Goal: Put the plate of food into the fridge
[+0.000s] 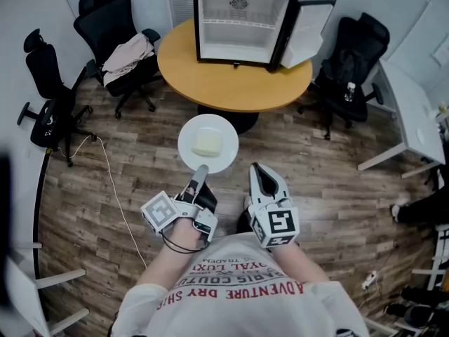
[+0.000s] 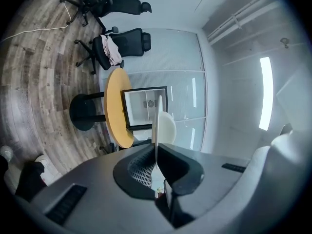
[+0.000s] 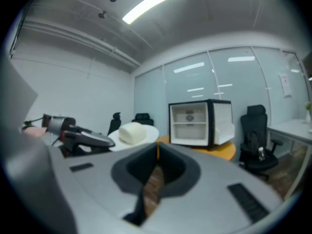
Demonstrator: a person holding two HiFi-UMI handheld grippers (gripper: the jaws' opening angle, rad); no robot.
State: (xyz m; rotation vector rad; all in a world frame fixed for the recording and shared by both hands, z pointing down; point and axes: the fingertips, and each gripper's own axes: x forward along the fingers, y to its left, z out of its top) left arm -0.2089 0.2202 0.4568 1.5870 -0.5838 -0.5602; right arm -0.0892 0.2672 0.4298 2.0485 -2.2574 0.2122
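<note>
A white plate (image 1: 208, 161) carrying a pale block of food (image 1: 208, 143) hangs level over the wooden floor, short of the round table. My left gripper (image 1: 201, 170) is shut on the plate's near rim. In the left gripper view the plate (image 2: 157, 123) shows edge-on between the closed jaws (image 2: 156, 150), with the food (image 2: 168, 128) bulging to the right. My right gripper (image 1: 261, 170) hovers beside it on the right, shut and holding nothing. The right gripper view shows its jaws (image 3: 157, 149) meeting, with the plate (image 3: 148, 134) and the left gripper (image 3: 78, 135) off to the left.
A small black fridge (image 1: 238, 21) stands on the round yellow table (image 1: 235, 83), its door (image 1: 309, 30) swung open to the right and its shelves bare. Black office chairs (image 1: 116, 30) ring the table. A white desk (image 1: 410, 111) is at the right; a cable (image 1: 112, 181) trails across the floor.
</note>
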